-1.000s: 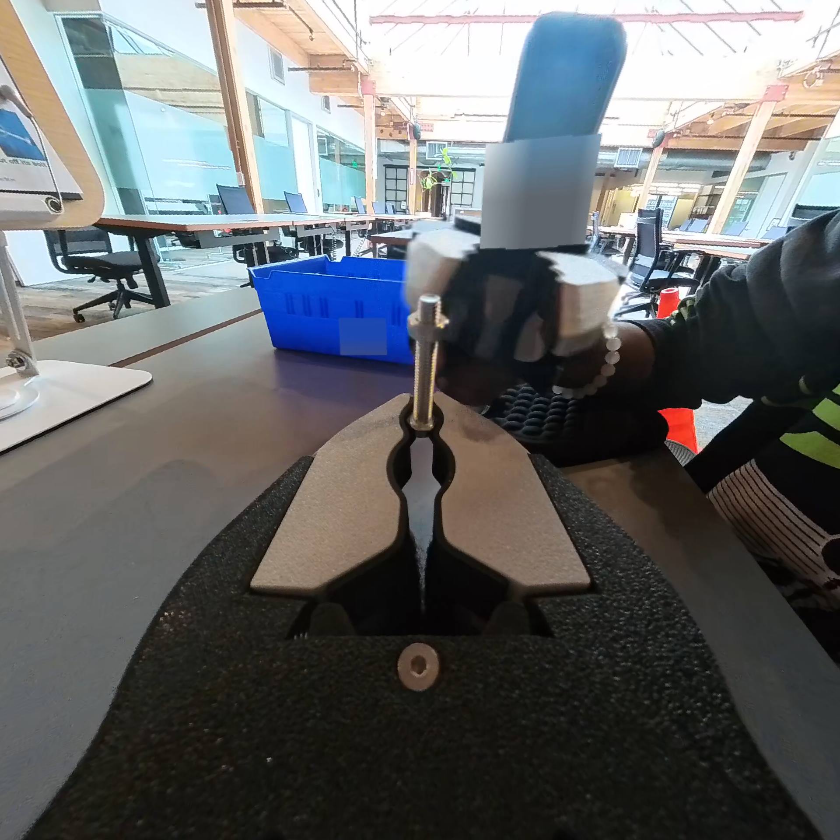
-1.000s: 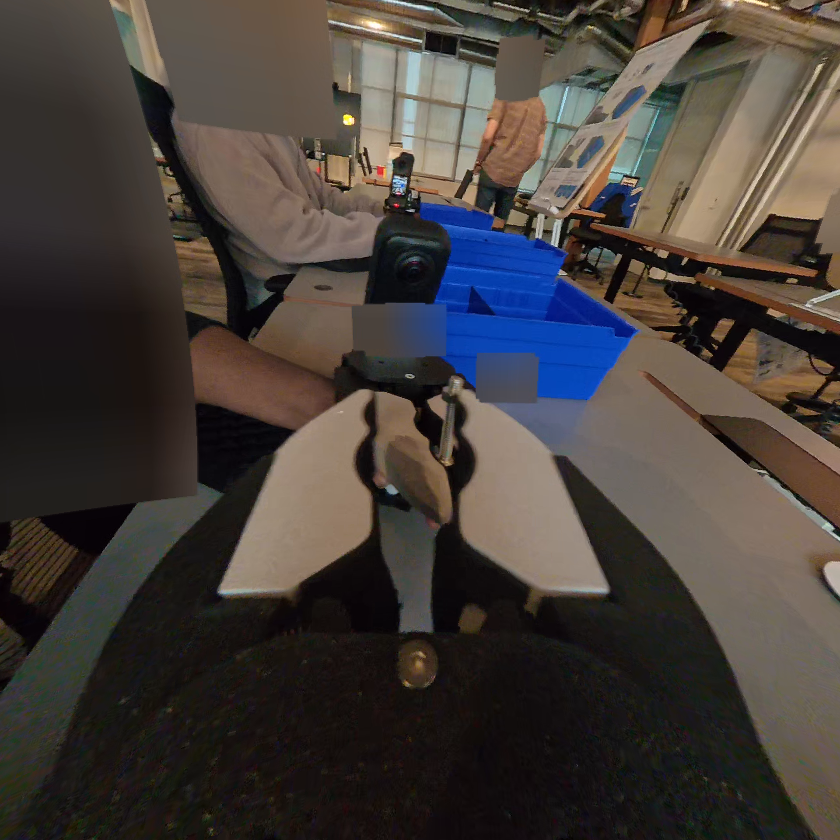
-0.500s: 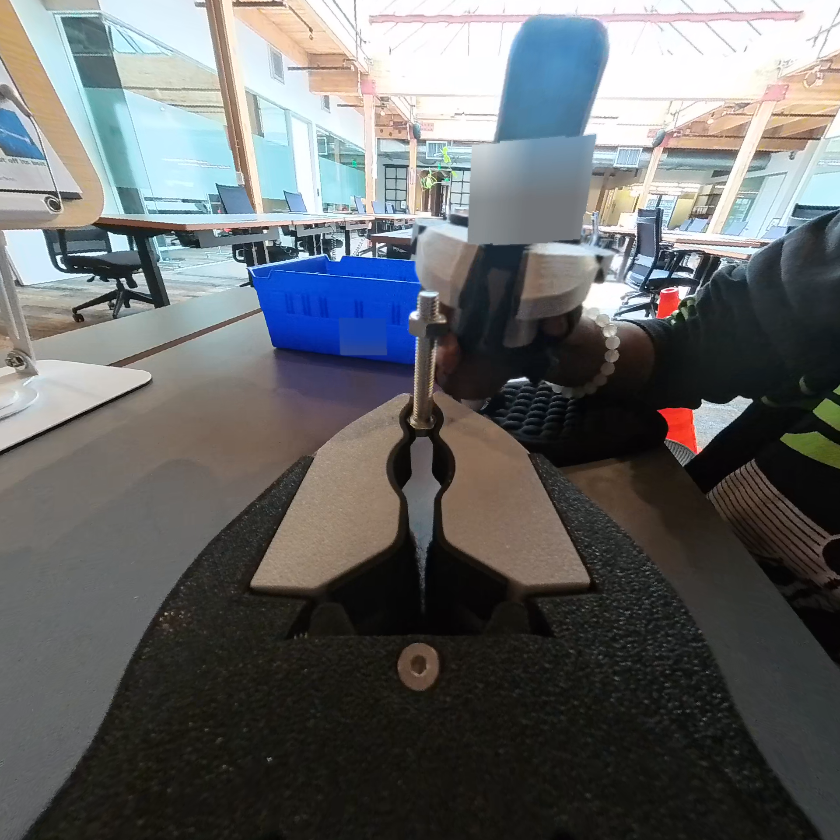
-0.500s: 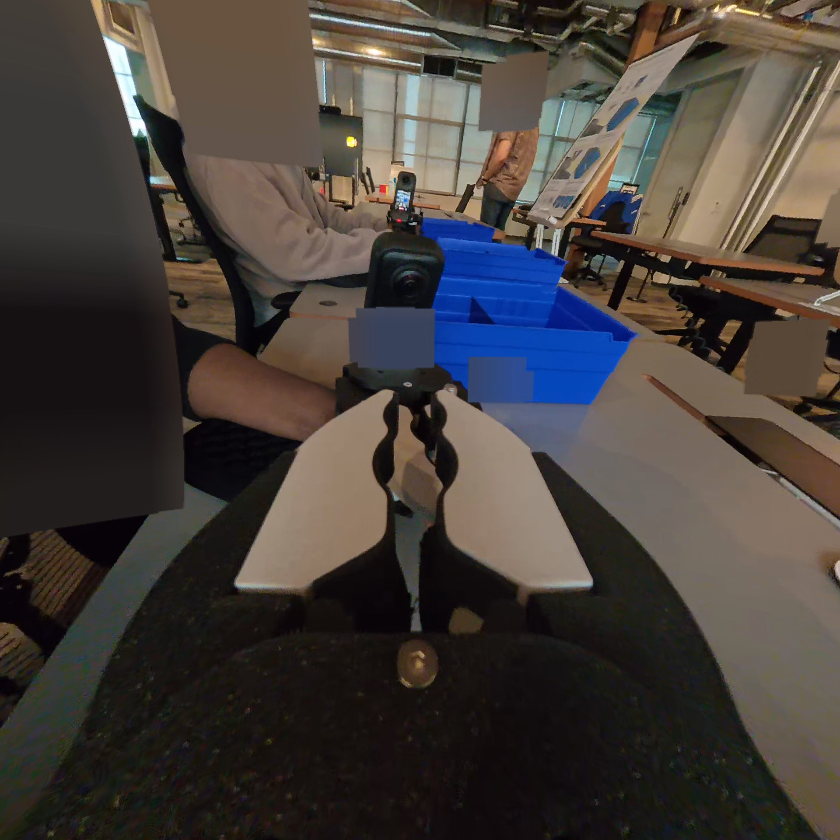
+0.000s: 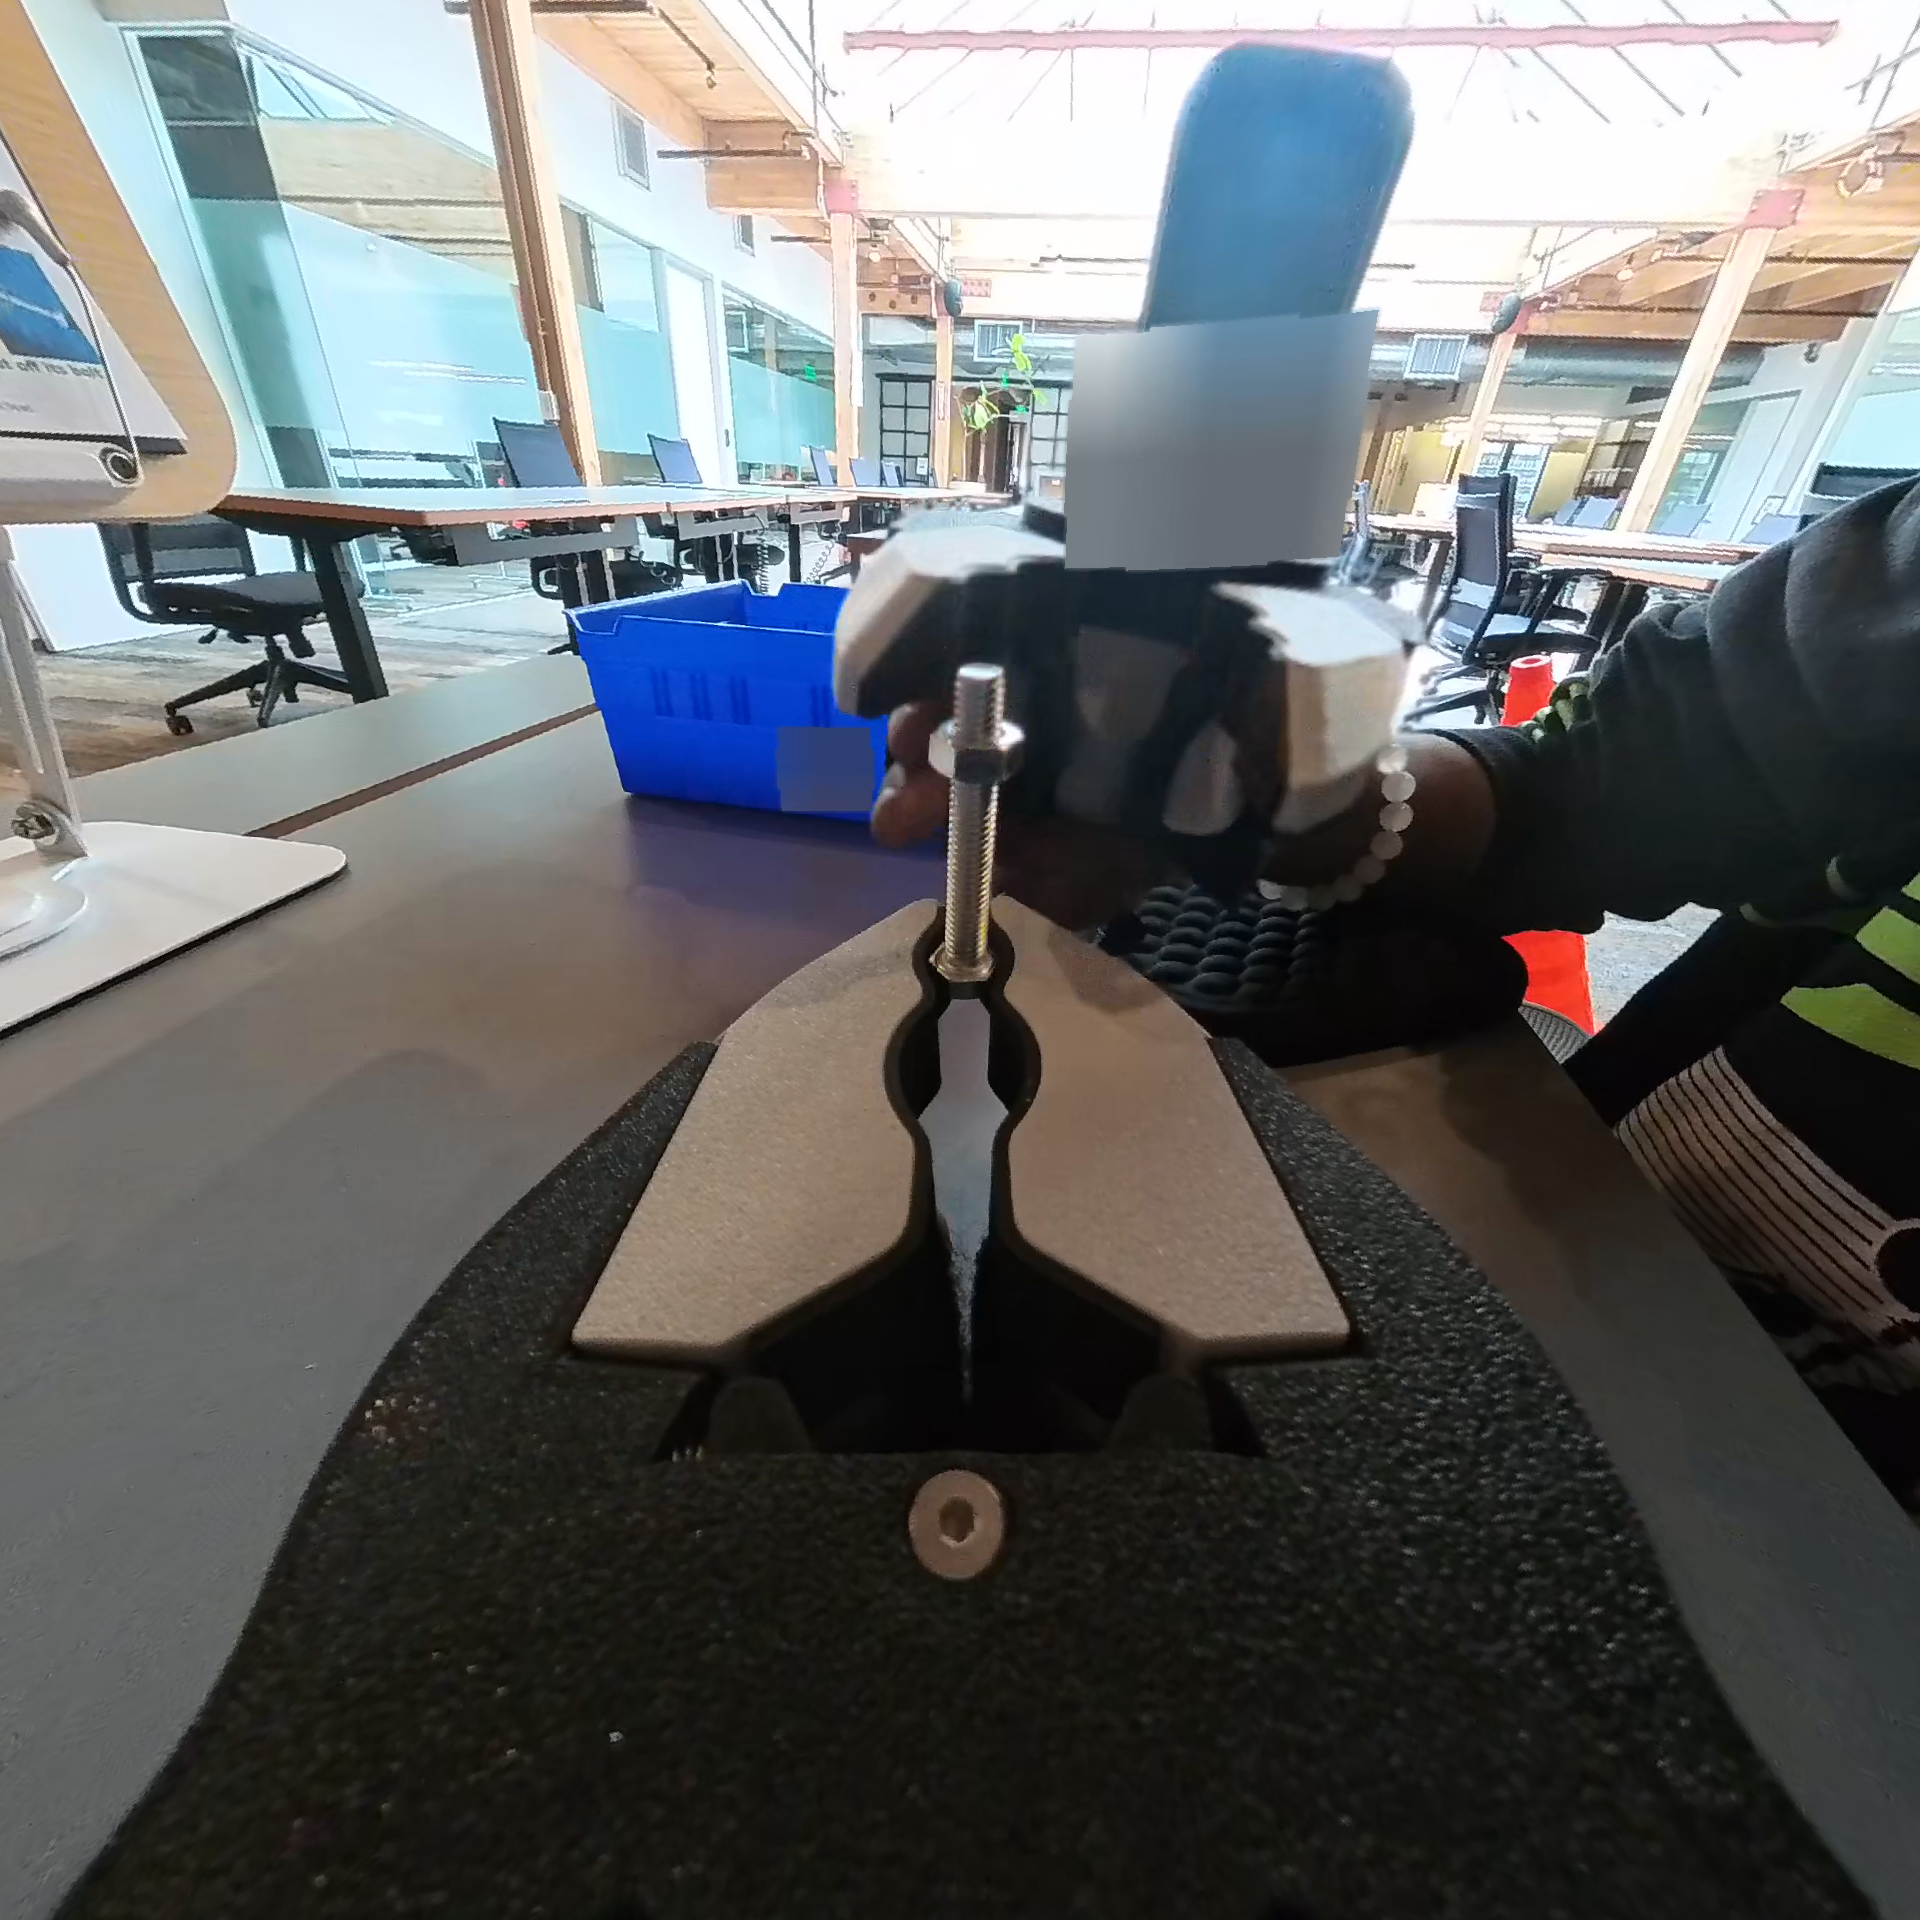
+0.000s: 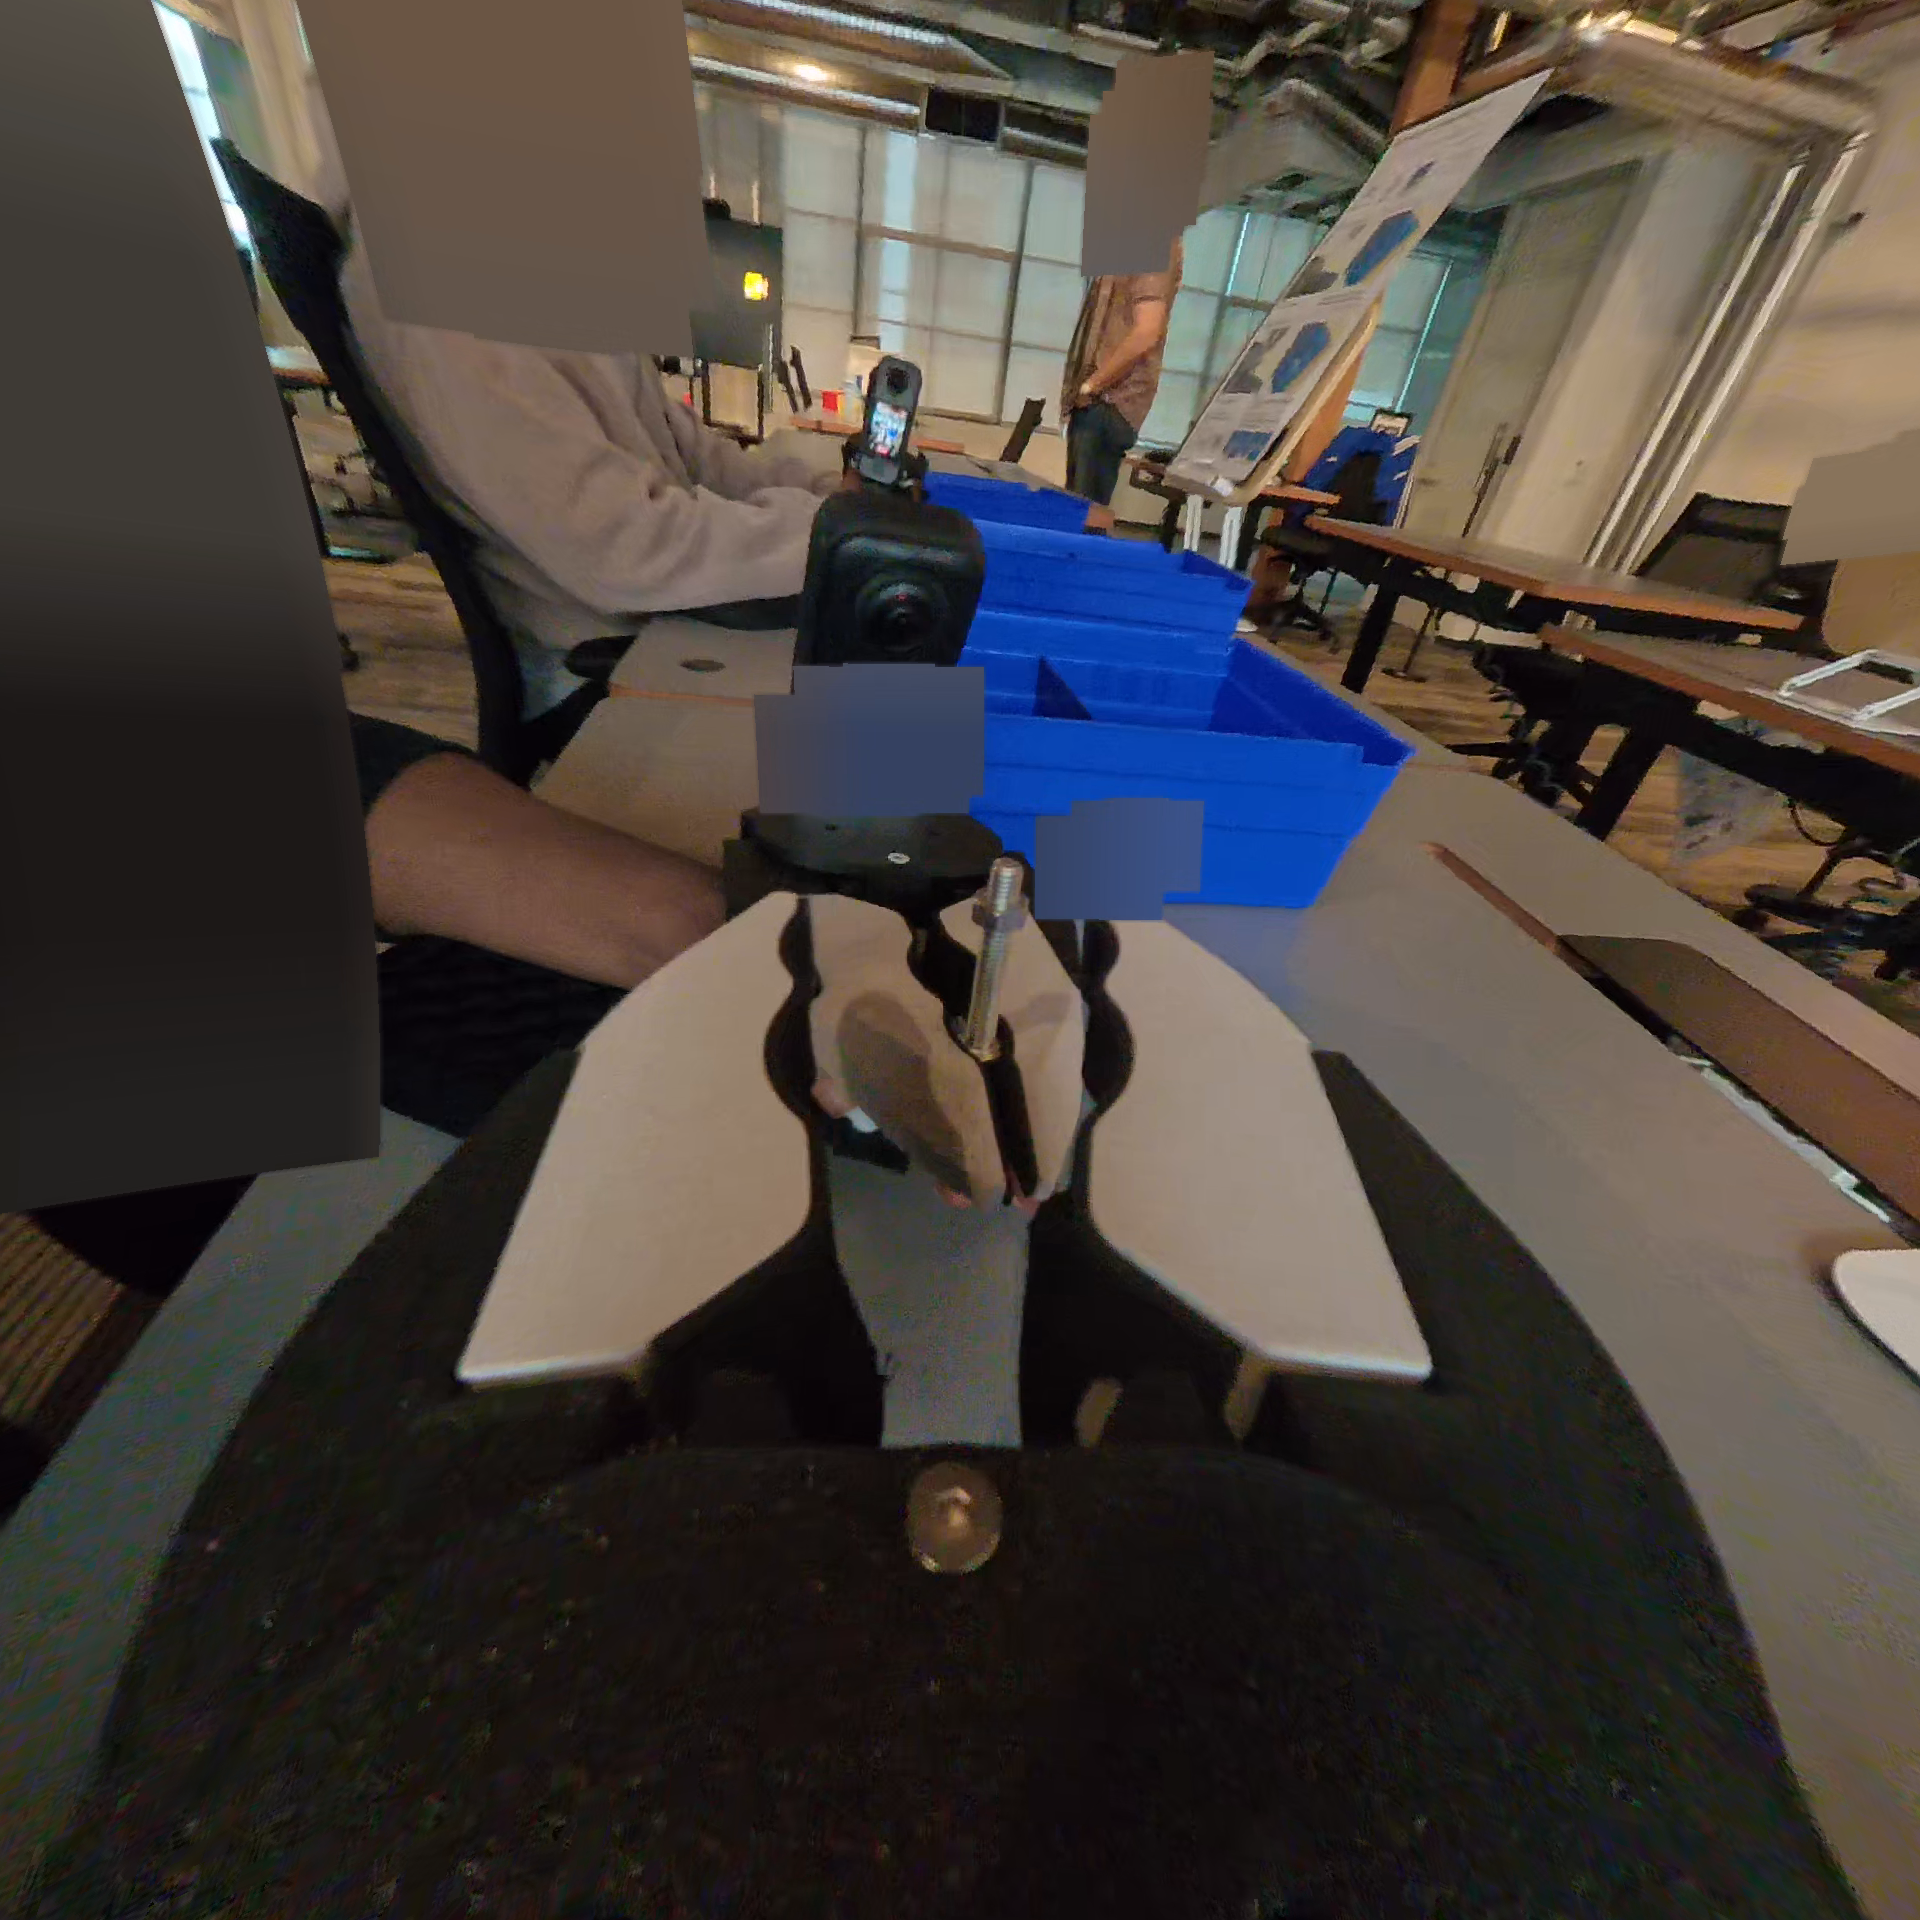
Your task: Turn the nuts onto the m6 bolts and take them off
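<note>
A: Where does it stand?

B: The left gripper [image 5: 964, 971] has its jaws clamped on the foot of one M6 bolt [image 5: 972, 831], which stands upright. One nut [image 5: 980, 750] sits near the bolt's top, with a few threads showing above it. The right gripper [image 6: 951, 997] has its jaws wide apart, pressing on nothing; the bolt stands in the gap between them, nearer the 1 o'clock side.

A: What could go wrong?

B: My guess: if the right jaws close off-centre, they catch the bare threads or the left gripper's tips instead of the nut. A sideways push could also tilt the bolt in its clamp (it is held only at the foot), and then the nut may bind or cross-thread.

A: And if the nut comes off?

B: It is small, so it could drop onto the desk [image 5: 436, 997] and roll away.

A: The count?

B: One bolt, one nut, two grippers. At 11 o'clock in the left view stands one blue bin [image 5: 707, 717]; the right view shows several blue bins in a row.
</note>
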